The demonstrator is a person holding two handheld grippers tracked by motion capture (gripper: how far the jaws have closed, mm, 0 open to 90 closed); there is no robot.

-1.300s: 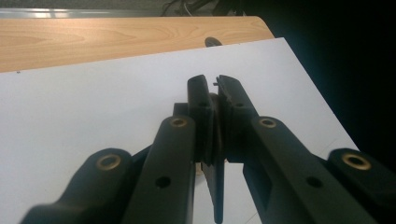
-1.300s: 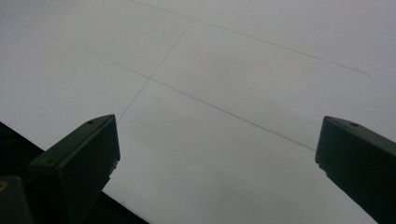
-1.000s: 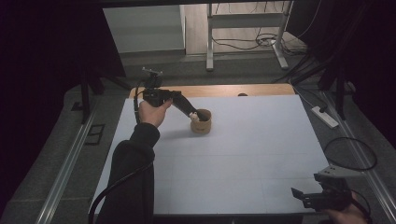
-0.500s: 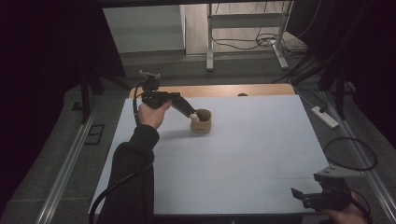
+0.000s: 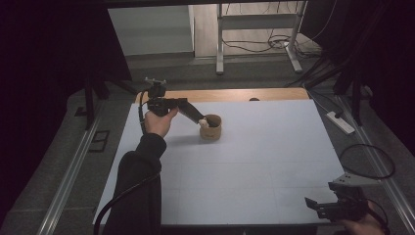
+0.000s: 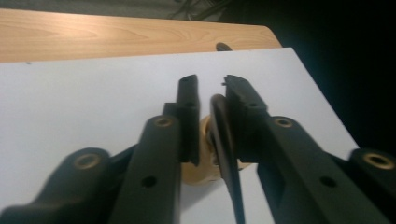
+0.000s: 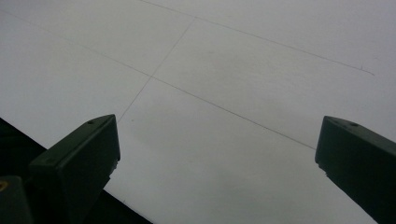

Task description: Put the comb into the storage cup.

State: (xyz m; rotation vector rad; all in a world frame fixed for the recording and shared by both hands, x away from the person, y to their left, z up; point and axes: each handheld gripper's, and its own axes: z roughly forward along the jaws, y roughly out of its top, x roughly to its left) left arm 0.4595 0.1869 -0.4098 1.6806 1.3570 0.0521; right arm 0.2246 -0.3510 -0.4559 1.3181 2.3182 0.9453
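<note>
The wooden cup (image 5: pixel 211 128) stands upright toward the far side of the white surface (image 5: pixel 254 161), a pale piece (image 5: pixel 202 122) at its rim. The left claw (image 5: pixel 200 120) reaches down to that rim, and a thin dark strip (image 6: pixel 223 140) stands between its jaws; they've just been easing apart, a gap showing on one side, so it looks like a let-go into the cup. The right claw (image 5: pixel 313 205) waits well off at the surface's near edge, spread wide, holding nothing.
</note>
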